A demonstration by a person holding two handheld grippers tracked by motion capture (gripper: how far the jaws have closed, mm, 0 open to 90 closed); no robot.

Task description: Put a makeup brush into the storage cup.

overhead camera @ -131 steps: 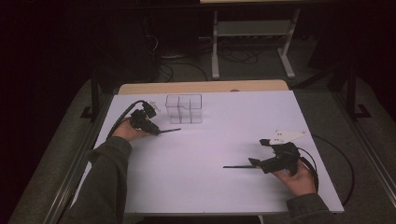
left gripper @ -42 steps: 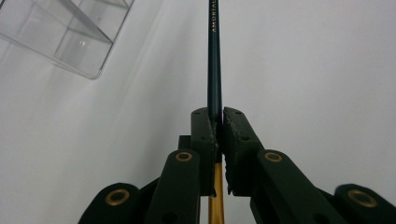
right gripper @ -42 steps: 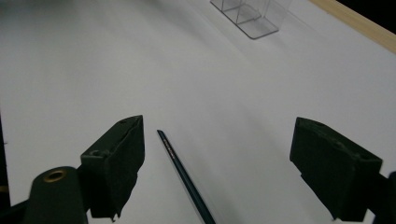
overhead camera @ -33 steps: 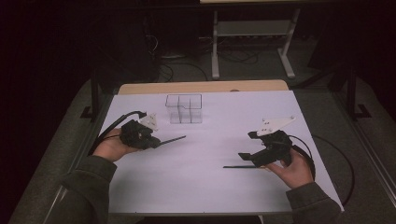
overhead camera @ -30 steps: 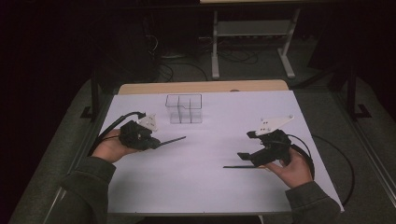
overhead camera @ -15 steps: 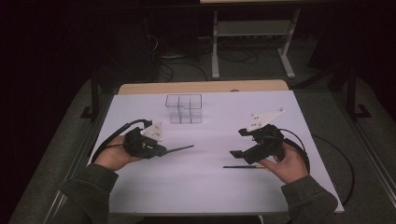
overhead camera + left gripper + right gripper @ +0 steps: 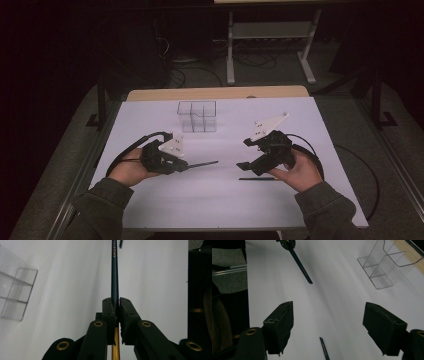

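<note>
Both hands have drifted inward toward the middle of the surface [image 7: 150,125] since the earlier frames, the left one carrying its pencil along. Left claw [image 7: 116,305] is clamped tight on a dark blue pencil [image 7: 114,272]; the shaft runs straight out ahead of the pads, its gold end trailing back between the jaws. From above, that pencil [image 7: 202,164] juts from the left claw [image 7: 181,167] toward the right claw [image 7: 243,165], tips near but apart. Right claw [image 7: 328,330] stands wide, its jaws having just closed in a little, nothing between the pads. A second dark pencil [image 7: 324,348] lies flat on the surface below and between those jaws, closer to the camera than the pads; seen from above it [image 7: 257,178] rests just under the right claw. Clear divided holder [image 7: 197,116] sits farther off, beyond both claws.
</note>
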